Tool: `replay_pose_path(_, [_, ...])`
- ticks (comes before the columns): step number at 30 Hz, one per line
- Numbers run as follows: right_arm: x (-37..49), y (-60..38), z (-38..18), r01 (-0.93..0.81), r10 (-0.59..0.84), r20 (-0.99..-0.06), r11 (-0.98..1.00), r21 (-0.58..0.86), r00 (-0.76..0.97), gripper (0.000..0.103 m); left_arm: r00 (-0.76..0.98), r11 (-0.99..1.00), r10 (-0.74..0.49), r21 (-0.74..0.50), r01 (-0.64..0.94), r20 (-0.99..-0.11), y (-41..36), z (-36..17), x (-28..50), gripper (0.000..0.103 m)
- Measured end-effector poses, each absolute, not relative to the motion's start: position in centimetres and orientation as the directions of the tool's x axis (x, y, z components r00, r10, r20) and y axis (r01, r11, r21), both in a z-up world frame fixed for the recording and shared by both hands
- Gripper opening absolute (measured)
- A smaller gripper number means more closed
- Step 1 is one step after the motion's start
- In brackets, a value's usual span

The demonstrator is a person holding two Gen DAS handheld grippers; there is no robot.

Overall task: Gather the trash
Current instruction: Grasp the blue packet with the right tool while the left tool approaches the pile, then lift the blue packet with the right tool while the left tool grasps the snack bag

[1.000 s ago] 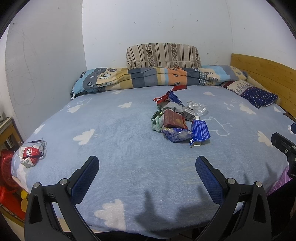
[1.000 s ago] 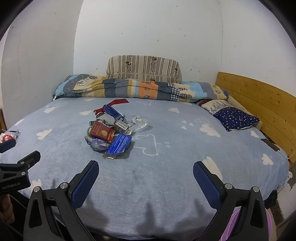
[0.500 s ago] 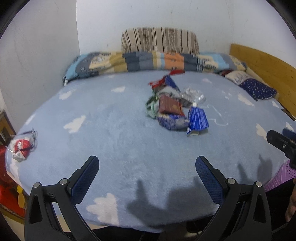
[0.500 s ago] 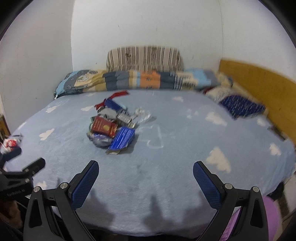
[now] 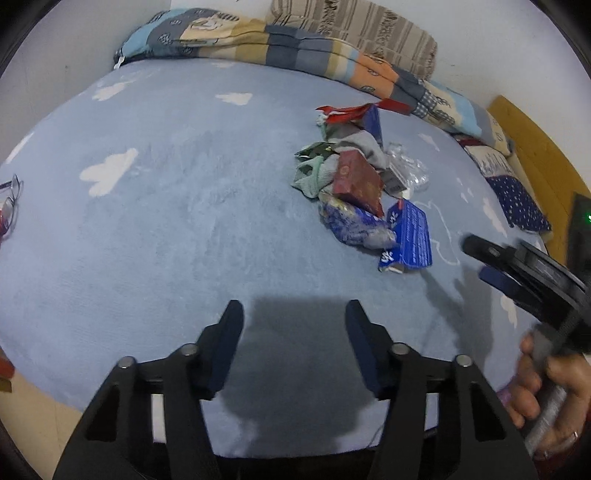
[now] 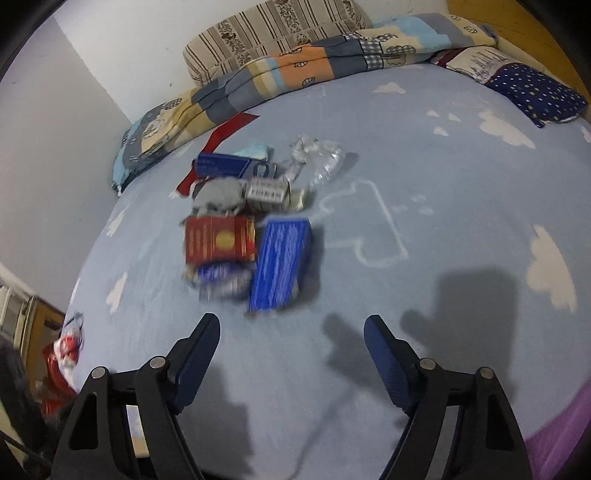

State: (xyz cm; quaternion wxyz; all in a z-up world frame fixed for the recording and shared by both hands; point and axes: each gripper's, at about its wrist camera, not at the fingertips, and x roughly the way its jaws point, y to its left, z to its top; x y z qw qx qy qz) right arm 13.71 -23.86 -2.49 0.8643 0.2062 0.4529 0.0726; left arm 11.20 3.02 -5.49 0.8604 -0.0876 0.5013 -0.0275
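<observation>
**Two hand-held grippers over a bed, trash pile ahead**

A bed with a pale blue blanket [image 5: 177, 236] printed with white clouds fills both views. Near its middle lies a small pile of trash [image 5: 362, 192]: a dark red packet [image 5: 356, 181] on top, a flat blue packet [image 6: 280, 262] beside it, a crumpled blue and silver wrapper [image 5: 354, 225] underneath, a grey cloth-like lump [image 6: 221, 194], a red strip [image 5: 343, 110], and a clear crinkled plastic piece [image 6: 317, 155] at the far edge.

The left hand-held gripper [image 5: 293, 332] hangs above bare blanket short of the pile. Its jaws are closing, about half apart, with nothing between them. The right hand-held gripper [image 6: 291, 339] points down at the blanket just before the blue packet. Its jaws are closing too, fairly wide, and empty. In the left view this right tool appears at the right edge, gripped by a person's hand [image 5: 546, 387].

Along the far side of the bed lies a folded patchwork quilt [image 6: 288, 70] with a striped pillow [image 6: 273, 29] behind it. A navy star-patterned pillow [image 6: 535, 92] sits by the wooden bed frame [image 5: 535, 147]. A red and white bag [image 6: 68, 343] rests at the bed's left edge.
</observation>
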Motion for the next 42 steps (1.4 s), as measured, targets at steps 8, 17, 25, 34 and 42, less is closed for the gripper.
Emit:
replay_pose_path(8, [22.0,-21.7,-6.4,0.108,0.265,-0.829,0.927,0.360,0.493,0.073,0.477,0.947,-0.241,-0.311,-0.073,-0.845,3.6,-5.8,14.2,0.055])
replay_pose_path(17, [23.0,-22.0,-8.2,0.079,0.374,-0.808,0.887,0.455,0.455,0.049,0.444,0.948,-0.258,-0.314,-0.057,-0.858,0.6,-6.6,18.6,0.060])
replay_pose_path(25, [19.5,-25.0,-4.0,0.086,0.314,-0.754,0.895,0.438,0.577,0.049,0.416,0.956,-0.223,-0.282,-0.084,-0.881,-1.6,-9.2,22.6,0.060])
replay_pose_path(34, [18.8,-25.7,-3.3,0.085,0.328,-0.729,0.881,0.466,0.601,0.049,0.431,0.965,-0.231,-0.263,-0.016,-0.872,-3.9,-10.3,23.5,0.031])
replay_pose_path(42, [18.1,-26.9,-2.4,0.086,0.307,-0.711,0.885,0.458,0.633,0.049,0.509,0.949,-0.286,-0.313,0.036,-0.812,-3.0,-6.5,19.4,0.029])
